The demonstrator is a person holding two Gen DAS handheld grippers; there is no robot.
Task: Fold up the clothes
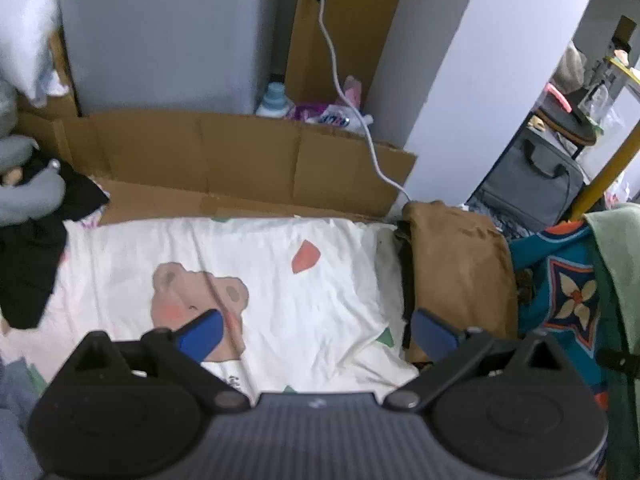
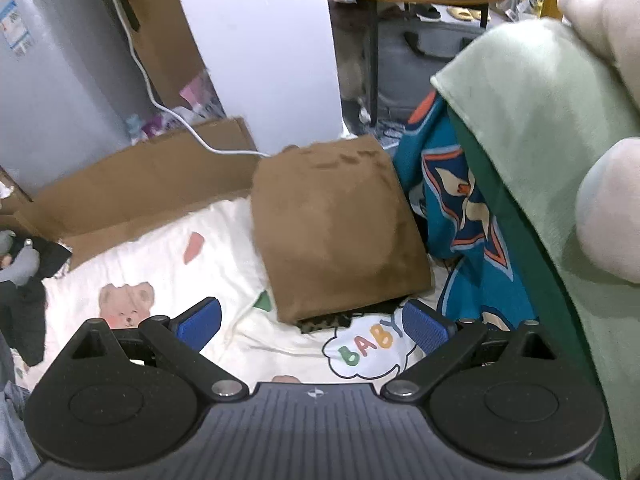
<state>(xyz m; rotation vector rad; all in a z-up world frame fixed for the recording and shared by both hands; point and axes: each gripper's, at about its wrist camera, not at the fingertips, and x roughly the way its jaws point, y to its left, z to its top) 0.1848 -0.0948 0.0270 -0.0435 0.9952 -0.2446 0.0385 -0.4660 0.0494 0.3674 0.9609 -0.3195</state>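
Observation:
A folded brown garment (image 2: pixel 336 232) lies on the white cartoon-print sheet (image 2: pixel 168 264), with a dark patterned piece under its near edge. In the left wrist view the brown garment (image 1: pixel 456 264) sits at the right, past the sheet (image 1: pixel 280 280) with its bear print. My left gripper (image 1: pixel 318 332) hovers open over the sheet, holding nothing. My right gripper (image 2: pixel 312 326) is open too, just in front of the brown garment's near edge, with nothing between its blue fingers (image 2: pixel 426 328). A pile of black and grey clothes (image 1: pixel 32 232) lies at the left.
Cardboard sheets (image 1: pixel 240 160) line the far side, with a white cable (image 1: pixel 352 112) trailing over them. A teal patterned blanket (image 2: pixel 464 216) and a light green cloth (image 2: pixel 536 128) hang at the right. A grey bag (image 1: pixel 536 184) and a white pillar (image 1: pixel 472 80) stand beyond.

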